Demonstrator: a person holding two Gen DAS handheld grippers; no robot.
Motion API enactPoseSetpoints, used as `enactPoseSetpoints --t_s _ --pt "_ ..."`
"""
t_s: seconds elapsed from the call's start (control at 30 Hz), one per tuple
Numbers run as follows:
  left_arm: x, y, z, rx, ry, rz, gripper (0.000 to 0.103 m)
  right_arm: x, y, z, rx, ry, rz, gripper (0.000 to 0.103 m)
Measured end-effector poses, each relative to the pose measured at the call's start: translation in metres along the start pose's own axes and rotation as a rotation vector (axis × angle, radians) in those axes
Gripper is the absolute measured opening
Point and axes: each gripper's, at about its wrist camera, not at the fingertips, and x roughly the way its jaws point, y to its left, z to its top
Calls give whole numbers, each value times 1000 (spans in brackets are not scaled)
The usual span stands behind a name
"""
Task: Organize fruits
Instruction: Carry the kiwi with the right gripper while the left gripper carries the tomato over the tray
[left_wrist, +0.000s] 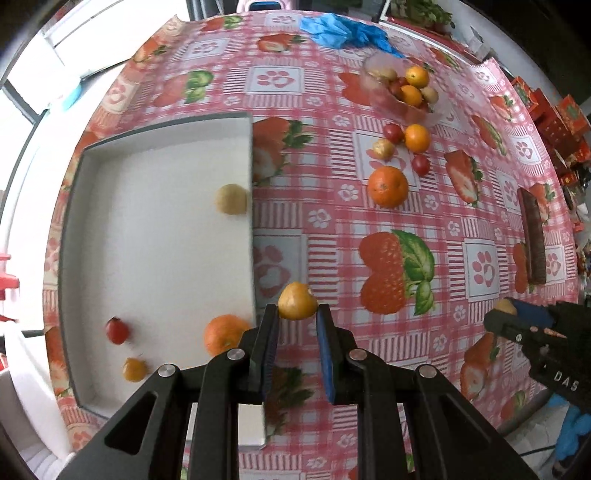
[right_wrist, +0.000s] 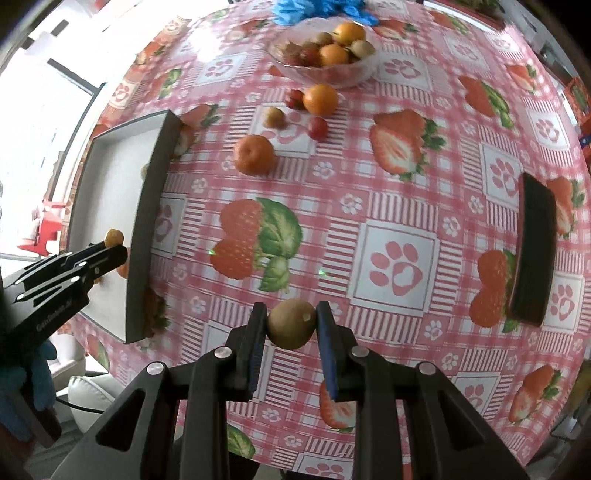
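**Both grippers hold a small fruit above the table**

Nearest to your left camera, the left gripper (left_wrist: 297, 314) has its jaws closed on a small yellow-brown fruit (left_wrist: 297, 301), held at the very tips of the blue pads. It hangs over the checked tablecloth (left_wrist: 369, 221), just beside the right wall of the white tray (left_wrist: 252, 221). Inside the tray you have four fruits: a pale round fruit (left_wrist: 231, 199) against the right wall, a mandarin (left_wrist: 226, 334) near the close corner, a red cherry tomato (left_wrist: 117, 330) and a little orange fruit (left_wrist: 135, 369).

Your right gripper (right_wrist: 290, 325) grips a brownish-green round fruit (right_wrist: 291, 324) in the same way, jaws narrow, pads pressing on both sides. It is over the cloth, between the tray and the dark box (right_wrist: 533, 251) at the right edge.

Further away on the cloth lie a large mandarin (right_wrist: 255, 154), a smaller orange (right_wrist: 320, 99), two red tomatoes (right_wrist: 317, 127) and a pale small fruit (right_wrist: 274, 117). Behind them stands the glass bowl (right_wrist: 364, 72) with more fruit in it, and beyond the bowl a crumpled blue plastic (left_wrist: 341, 31).
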Motion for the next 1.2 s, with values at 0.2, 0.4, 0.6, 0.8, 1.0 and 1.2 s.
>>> enactPoseSetpoints --t_s 0.2,0.4,0.6,0.8,1.0,1.2 --pt "-7 16 -10 -33 -14 6 22 -3 19 9 -47 -1 0 29" --pt "-14 33 -21 -63 -20 9 22 -3 43 17 -92 2 0 29" --pt "-19 51 -26 -88 -34 11 22 -1 67 24 -143 1 1 29" --pt "-21 70 -32 -126 -40 15 22 2 94 29 -190 4 10 29" --pt "-23 92 -40 -168 -43 21 22 8 122 34 -240 9 22 29" --pt "-22 109 -46 -202 -40 25 22 14 146 40 -276 8 36 29"
